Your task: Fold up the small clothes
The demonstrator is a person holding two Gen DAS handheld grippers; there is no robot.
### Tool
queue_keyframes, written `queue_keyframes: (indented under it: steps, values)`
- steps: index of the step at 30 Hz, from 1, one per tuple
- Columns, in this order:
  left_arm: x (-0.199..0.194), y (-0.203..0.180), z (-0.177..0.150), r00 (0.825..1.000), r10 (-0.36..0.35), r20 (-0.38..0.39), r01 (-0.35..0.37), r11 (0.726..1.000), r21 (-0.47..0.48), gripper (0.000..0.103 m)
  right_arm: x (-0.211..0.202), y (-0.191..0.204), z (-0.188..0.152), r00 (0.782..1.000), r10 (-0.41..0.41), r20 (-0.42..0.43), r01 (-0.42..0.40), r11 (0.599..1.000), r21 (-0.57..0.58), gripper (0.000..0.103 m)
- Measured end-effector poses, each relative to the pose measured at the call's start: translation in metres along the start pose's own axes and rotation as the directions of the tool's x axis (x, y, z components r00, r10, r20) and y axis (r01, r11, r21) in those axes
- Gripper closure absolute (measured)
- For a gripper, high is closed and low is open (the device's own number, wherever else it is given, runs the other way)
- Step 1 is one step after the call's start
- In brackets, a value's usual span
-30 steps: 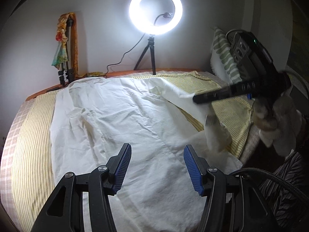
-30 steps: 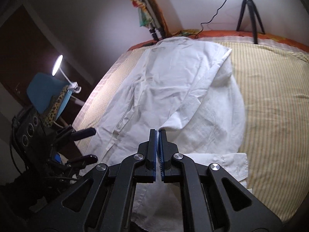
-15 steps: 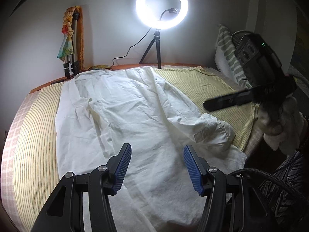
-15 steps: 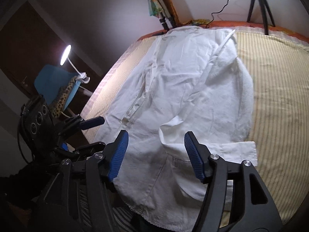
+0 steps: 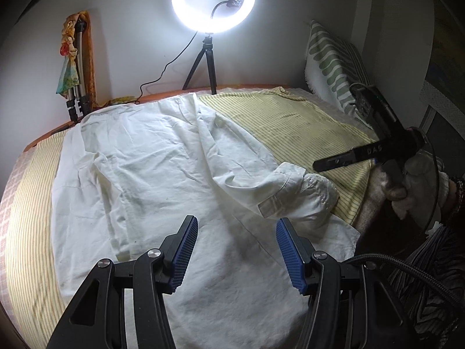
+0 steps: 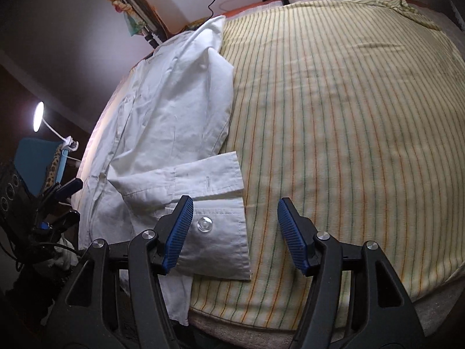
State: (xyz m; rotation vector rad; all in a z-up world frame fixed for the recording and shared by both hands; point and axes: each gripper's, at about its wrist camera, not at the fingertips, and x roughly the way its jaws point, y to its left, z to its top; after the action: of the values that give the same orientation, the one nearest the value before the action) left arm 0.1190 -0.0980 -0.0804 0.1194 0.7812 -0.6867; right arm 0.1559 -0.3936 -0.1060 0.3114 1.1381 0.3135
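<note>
A white long-sleeved shirt (image 5: 162, 180) lies spread on the bed, one sleeve folded across its body with the cuff (image 5: 293, 197) near the bed's front right edge. My left gripper (image 5: 237, 250) hovers open above the shirt's lower part, nothing between its blue pads. In the right wrist view the shirt (image 6: 174, 110) lies at left and the buttoned cuff (image 6: 215, 226) reaches under the left finger. My right gripper (image 6: 234, 235) stands open over the cuff's edge and the striped sheet, holding nothing. It also shows in the left wrist view as the right gripper (image 5: 363, 154), held by a hand.
A yellow striped bedsheet (image 6: 348, 116) covers the bed. A ring light on a tripod (image 5: 213, 0) stands at the far edge, with a folded tripod (image 5: 77, 93) to its left. A green patterned pillow (image 5: 334, 61) leans at the right. A desk lamp (image 6: 39, 116) glows off the bed's left.
My right gripper opened and let go of the sleeve, which now lies folded across the shirt. It then swung right and down toward the cuff and bare sheet. My left gripper stayed open.
</note>
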Motion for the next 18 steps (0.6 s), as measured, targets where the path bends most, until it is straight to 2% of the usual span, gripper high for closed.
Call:
queue_keyframes:
  steps: [5,6,7,9,10,18]
  values:
    - [0.000,0.002,0.001,1.000,0.001,0.007,-0.001,1.000,-0.017,0.045,0.014,0.019,-0.003,0.998,-0.065,-0.017,0.063,0.994,-0.090,0.042]
    - [0.000,0.003,0.001,1.000,0.002,0.007,-0.002,1.000,-0.021,0.045,0.014,0.021,-0.004,0.998,-0.056,-0.019,0.054,0.994,-0.097,0.055]
    - [0.000,0.005,0.001,1.000,0.004,0.006,-0.003,1.000,-0.026,0.045,0.016,0.022,-0.005,0.999,-0.046,-0.028,0.043,0.994,-0.100,0.074]
    - [-0.001,0.008,0.000,1.000,0.007,0.003,-0.007,0.999,-0.038,0.045,0.017,0.028,-0.008,0.998,-0.062,-0.024,0.059,0.991,-0.117,0.082]
    - [-0.001,0.010,0.000,1.000,0.008,0.001,-0.008,0.999,-0.046,0.045,0.015,0.032,-0.009,0.998,-0.061,-0.019,0.058,0.990,-0.128,0.090]
    - [-0.010,0.026,0.000,1.000,0.000,0.023,0.003,0.993,-0.120,0.045,-0.028,0.072,-0.012,0.990,-0.054,0.126,0.082,0.970,-0.231,0.093]
